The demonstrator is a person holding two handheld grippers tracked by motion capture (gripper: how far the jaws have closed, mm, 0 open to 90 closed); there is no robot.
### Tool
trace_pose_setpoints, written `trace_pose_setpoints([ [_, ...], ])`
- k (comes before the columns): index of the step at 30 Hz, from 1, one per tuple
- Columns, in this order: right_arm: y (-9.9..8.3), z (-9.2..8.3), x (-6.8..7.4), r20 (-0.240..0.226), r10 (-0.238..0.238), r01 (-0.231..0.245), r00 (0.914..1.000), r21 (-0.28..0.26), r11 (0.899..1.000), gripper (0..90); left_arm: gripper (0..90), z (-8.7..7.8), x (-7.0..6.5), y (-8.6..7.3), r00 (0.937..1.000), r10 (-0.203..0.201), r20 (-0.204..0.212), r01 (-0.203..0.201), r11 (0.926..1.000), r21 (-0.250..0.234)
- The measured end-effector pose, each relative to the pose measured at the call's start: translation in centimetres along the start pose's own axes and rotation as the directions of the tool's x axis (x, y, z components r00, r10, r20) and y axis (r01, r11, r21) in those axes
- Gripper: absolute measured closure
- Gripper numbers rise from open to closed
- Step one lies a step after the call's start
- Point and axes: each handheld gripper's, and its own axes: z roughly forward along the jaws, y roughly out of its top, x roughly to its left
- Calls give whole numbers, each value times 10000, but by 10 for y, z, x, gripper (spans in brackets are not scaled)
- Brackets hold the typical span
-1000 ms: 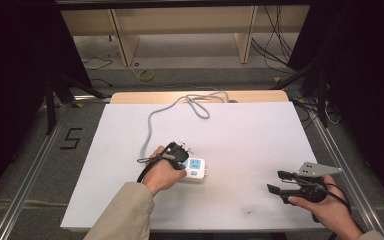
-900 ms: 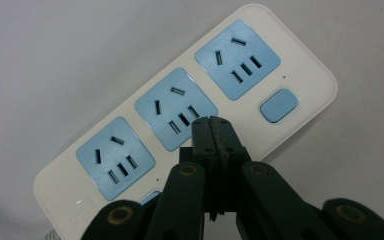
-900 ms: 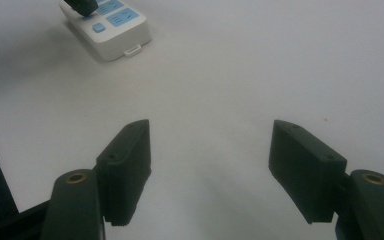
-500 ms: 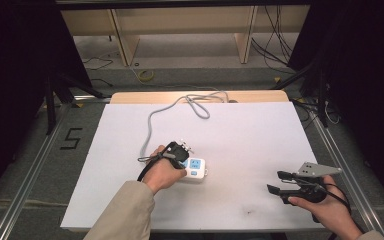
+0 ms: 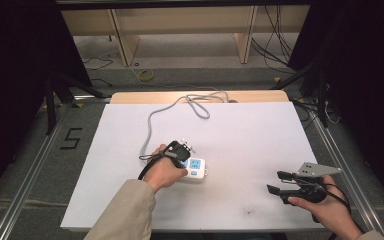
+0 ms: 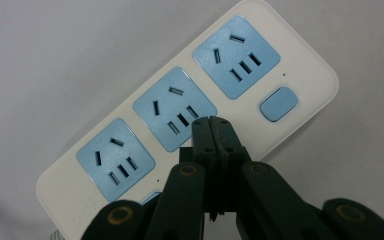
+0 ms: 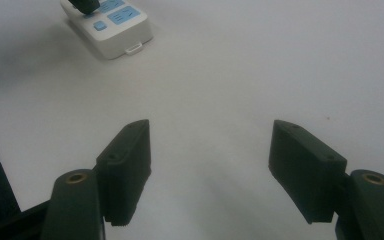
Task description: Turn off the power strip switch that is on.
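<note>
A white power strip [image 6: 190,105] with three blue socket faces and a blue switch [image 6: 278,103] lies on the white table. My left gripper [image 6: 211,125] is shut with nothing between its jaws, its tips just over the middle socket. From above, the left gripper [image 5: 182,152] covers part of the power strip [image 5: 196,170], whose grey cable [image 5: 152,122] runs to the far edge. My right gripper [image 5: 277,182] rests open near the front right of the table, apart from the strip. In the right gripper view the right gripper [image 7: 210,170] is empty and the power strip [image 7: 112,27] lies far off.
The white table top [image 5: 250,135] sits on a wooden board with metal rails at its sides. The cable loops [image 5: 200,102] at the far edge. Shelving legs and loose wires stand on the floor beyond. A "5" mark [image 5: 71,138] is on the floor at left.
</note>
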Motion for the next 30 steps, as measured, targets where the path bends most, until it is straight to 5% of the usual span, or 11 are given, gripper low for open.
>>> trace_pose_setpoints([
  [30, 0, 0, 0, -25, -38, 38, 10000, 61, 10000, 337, 900, 1, 0, 1, 10000, 0, 19, 0, 9999, 107],
])
